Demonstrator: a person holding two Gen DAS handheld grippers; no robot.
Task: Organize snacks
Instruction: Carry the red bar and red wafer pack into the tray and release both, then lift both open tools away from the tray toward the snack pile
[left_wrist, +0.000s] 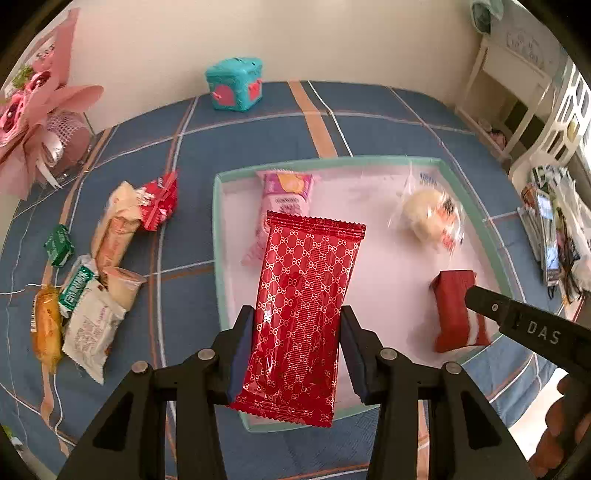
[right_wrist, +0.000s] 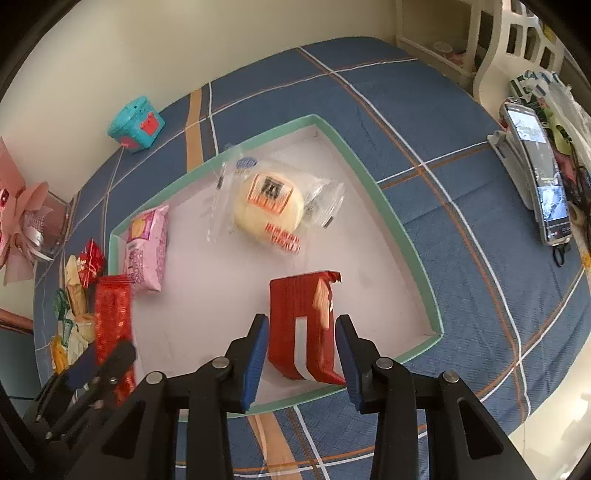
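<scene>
My left gripper (left_wrist: 297, 332) is shut on a long red patterned snack packet (left_wrist: 303, 314) and holds it over the near left part of the white tray with a green rim (left_wrist: 218, 258). My right gripper (right_wrist: 301, 345) is open, its fingers either side of a red and white snack packet (right_wrist: 301, 325) lying in the tray (right_wrist: 406, 236); whether they touch it I cannot tell. A pink packet (right_wrist: 147, 247) and a clear-wrapped round bun (right_wrist: 269, 206) also lie in the tray. The red patterned packet shows in the right wrist view (right_wrist: 112, 325).
Several loose snacks (left_wrist: 96, 280) lie on the blue plaid cloth left of the tray. A teal box (left_wrist: 236, 86) stands at the back by the wall. A pink bouquet (left_wrist: 40, 122) is far left. A phone on a stand (right_wrist: 535, 166) is at the right.
</scene>
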